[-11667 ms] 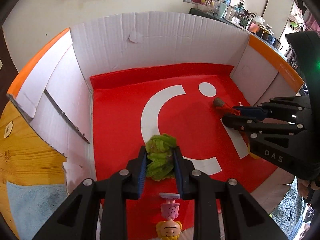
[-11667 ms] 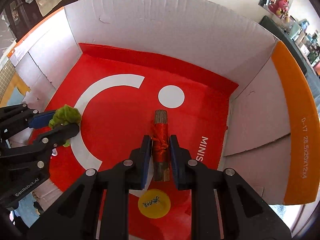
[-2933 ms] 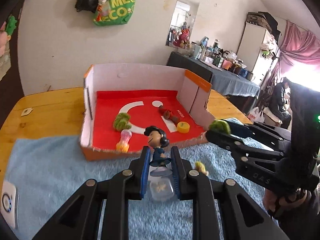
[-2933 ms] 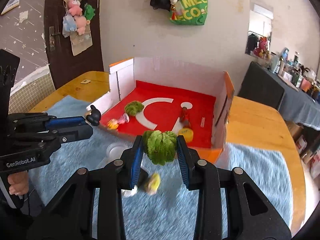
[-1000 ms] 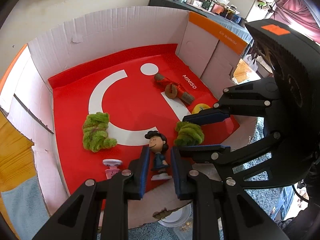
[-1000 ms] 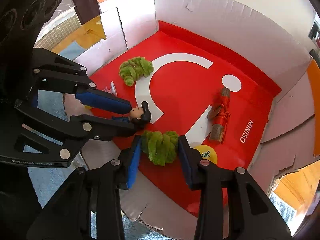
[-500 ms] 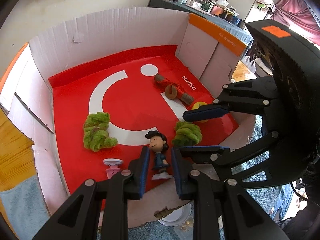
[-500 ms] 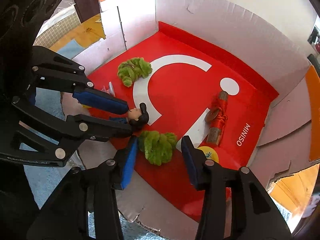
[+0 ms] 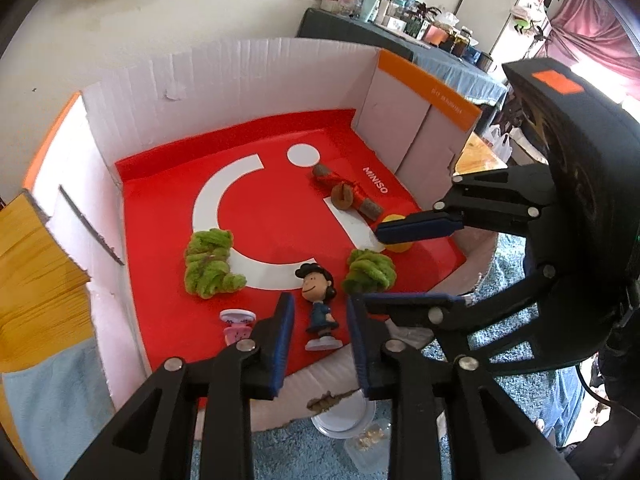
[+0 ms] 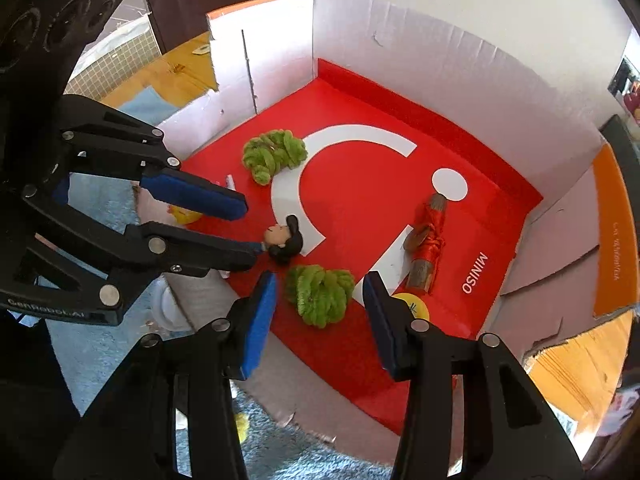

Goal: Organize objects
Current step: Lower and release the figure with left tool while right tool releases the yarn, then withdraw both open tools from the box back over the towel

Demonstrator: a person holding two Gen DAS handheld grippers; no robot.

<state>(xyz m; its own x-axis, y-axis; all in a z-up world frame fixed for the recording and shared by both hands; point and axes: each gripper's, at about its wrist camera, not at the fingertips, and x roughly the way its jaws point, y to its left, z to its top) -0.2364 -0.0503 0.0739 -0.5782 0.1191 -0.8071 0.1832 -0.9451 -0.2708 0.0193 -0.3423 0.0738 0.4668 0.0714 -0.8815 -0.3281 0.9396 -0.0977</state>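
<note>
Two grippers are positioned over the near edge of the shallow white cardboard box with the red printed floor [image 9: 248,80], and both are spread with nothing held. The left gripper [image 9: 320,320] has its blue pads on either side of the small dark-haired cartoon figurine in a blue dress [image 9: 318,300], which stands upright on the red floor; a clear gap is visible on each side of it. The right gripper [image 10: 320,300] is opened wide around the fuzzy green chenille ball [image 10: 320,294], which rests on the floor untouched by either pad.

In the left wrist view, a second, larger green chenille bundle [image 9: 210,264] lies at 9 o'clock from the figurine. A small pink toy [image 9: 237,322] sits at 8 o'clock, near the front wall. A brown stick wrapped in red cord [image 9: 344,196] lies toward 1 o'clock, and a yellow round disc [image 9: 398,245] is partly hidden behind the right gripper's upper finger.

Six items are judged to be stowed in the box already, the figurine and the green ball being the latest. Outside the front wall, on the blue fleece cloth [image 9: 52,400], a clear plastic lid [image 9: 340,420] and some small yellowish pieces [image 10: 241,426] are visible; these are judged to be what is left. Both grippers must be withdrawn first.
</note>
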